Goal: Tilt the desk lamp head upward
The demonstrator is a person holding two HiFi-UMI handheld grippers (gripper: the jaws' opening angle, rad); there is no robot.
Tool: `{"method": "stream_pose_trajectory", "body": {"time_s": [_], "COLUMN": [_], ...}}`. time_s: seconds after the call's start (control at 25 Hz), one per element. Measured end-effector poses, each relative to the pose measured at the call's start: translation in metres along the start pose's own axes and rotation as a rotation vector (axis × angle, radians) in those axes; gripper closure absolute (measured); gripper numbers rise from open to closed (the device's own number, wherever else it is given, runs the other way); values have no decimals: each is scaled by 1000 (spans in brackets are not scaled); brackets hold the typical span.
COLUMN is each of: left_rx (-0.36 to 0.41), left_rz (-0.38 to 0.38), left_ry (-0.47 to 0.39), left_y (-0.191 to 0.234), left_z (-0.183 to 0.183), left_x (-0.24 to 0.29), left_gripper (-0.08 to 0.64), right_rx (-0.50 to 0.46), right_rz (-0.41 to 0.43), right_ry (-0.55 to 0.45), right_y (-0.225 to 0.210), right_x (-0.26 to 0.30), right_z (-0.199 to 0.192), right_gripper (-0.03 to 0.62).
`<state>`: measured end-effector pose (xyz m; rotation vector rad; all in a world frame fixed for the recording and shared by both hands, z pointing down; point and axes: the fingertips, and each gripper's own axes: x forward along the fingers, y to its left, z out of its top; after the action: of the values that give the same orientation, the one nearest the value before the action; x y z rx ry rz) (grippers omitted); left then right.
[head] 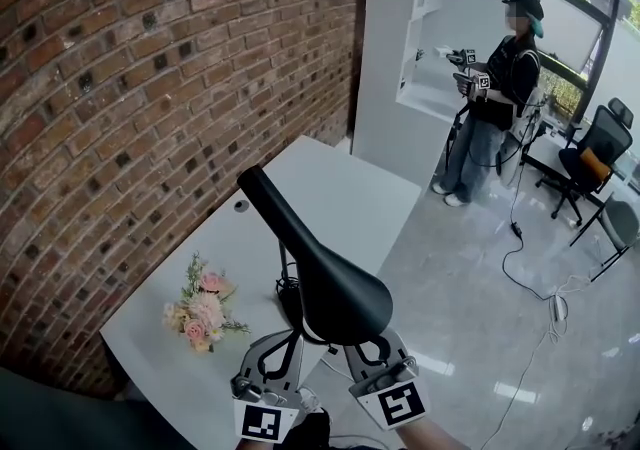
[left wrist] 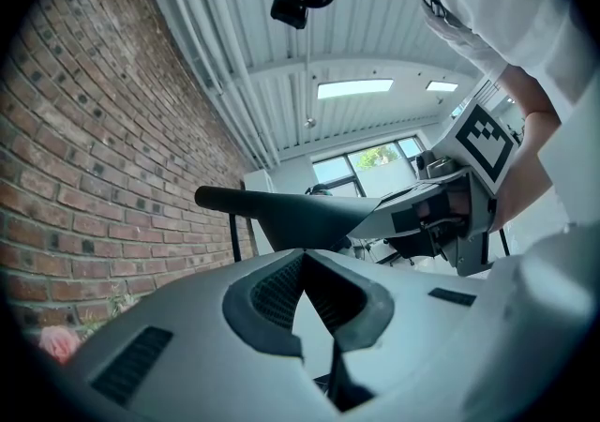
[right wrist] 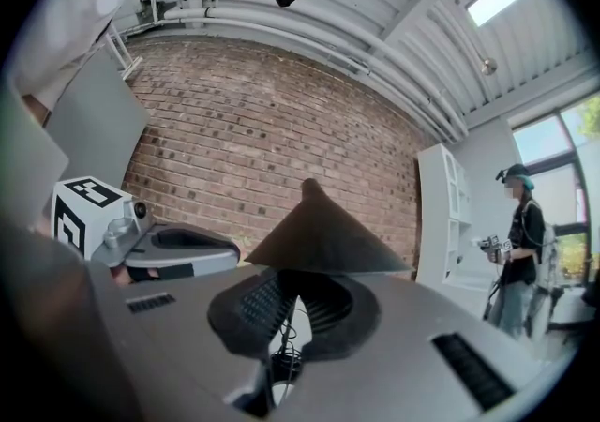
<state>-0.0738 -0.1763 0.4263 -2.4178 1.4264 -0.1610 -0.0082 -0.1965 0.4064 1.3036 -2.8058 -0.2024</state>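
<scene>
Lamp head (head: 322,273): black cone. It hangs over the near part of the white counter (head: 350,188), wide end toward the near edge and narrow neck angled up toward the far edge and the brick wall (head: 150,88). The stem (head: 283,270) drops to the counter just behind it.

Left gripper (head: 287,340) and right gripper (head: 372,350) sit side by side under the wide end, pointing up at it. From the head view their tips are tucked behind the shade rim.

Left gripper view: left gripper (left wrist: 302,254) has its fingers (left wrist: 267,293) clenched tip to tip with nothing between them. The lamp head (left wrist: 281,214) lies just past the tips. Can't tell if they touch it. The right gripper (left wrist: 441,214) is up against the shade's wide end.

Right gripper view: right gripper (right wrist: 292,272) also has its fingers (right wrist: 246,309) clenched and empty. The lamp head (right wrist: 319,237) is right at the tips and looks to be resting on them. The left gripper (right wrist: 178,247) is just beside it.

A small pink bouquet (head: 203,310) lies on the counter near the left edge by the wall, apart from the lamp. A person (head: 500,88) stands well back on the floor past the counter's far corner.
</scene>
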Motion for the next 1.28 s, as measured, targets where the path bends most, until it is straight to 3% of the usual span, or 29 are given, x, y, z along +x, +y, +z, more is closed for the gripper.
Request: {"method": "stream_pose_trajectory", "body": {"time_s": [0.44,1.28], "left_rx": [-1,23], "left_rz": [0,9], "left_ry": [1,-22], "left_y": [-7,-18], "left_z": [7,32], "left_x": [-6,-21], "left_gripper": [554,554], "right_rx": [20,-49], "right_rz": [-35,-45], "right_ry": [-10,-106], "right_y": [-12,-20], "right_x": [-12,-22], "right_z": [12,62], "right_gripper": [576,576]}}
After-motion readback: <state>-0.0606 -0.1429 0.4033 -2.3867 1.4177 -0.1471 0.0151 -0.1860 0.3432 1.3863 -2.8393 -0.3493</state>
